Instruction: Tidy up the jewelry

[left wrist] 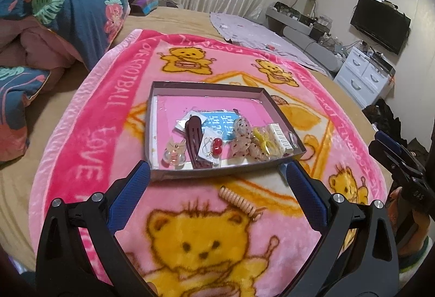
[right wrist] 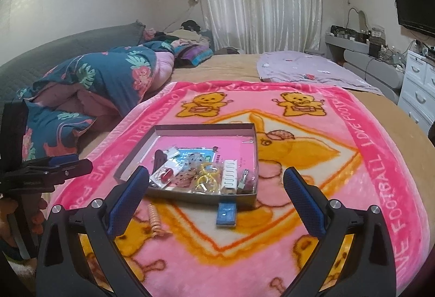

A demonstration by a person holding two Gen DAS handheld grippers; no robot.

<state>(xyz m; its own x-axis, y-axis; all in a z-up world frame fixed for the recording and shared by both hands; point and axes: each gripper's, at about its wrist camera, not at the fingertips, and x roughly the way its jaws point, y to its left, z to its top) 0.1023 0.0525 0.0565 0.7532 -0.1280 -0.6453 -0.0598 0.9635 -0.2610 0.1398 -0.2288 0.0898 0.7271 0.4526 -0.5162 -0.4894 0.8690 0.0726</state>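
On a bed in a curtained bedroom, a shallow grey cardboard tray (left wrist: 159,161) of jewelry sits on a pink fleece blanket (left wrist: 114,84) printed with yellow bears.

Hair clips, a dark maroon barrette (left wrist: 195,133) and red bead earrings on a card (left wrist: 216,146) lie inside the tray. Just in front of the tray, on the blanket, lie a peach spiral hair coil (left wrist: 239,201) and a small blue rectangular clip (right wrist: 226,213). Both tools hang near the tray's front wall: the left gripper (left wrist: 217,196) is spread wide and empty, and the right gripper (right wrist: 216,200) is likewise released, holding nothing. Blanket border lettering reads "LOVE FOOTBALL". Behind the tray are a floral quilt (right wrist: 108,79), a lilac cloth (right wrist: 312,71) and a black television (left wrist: 380,22).
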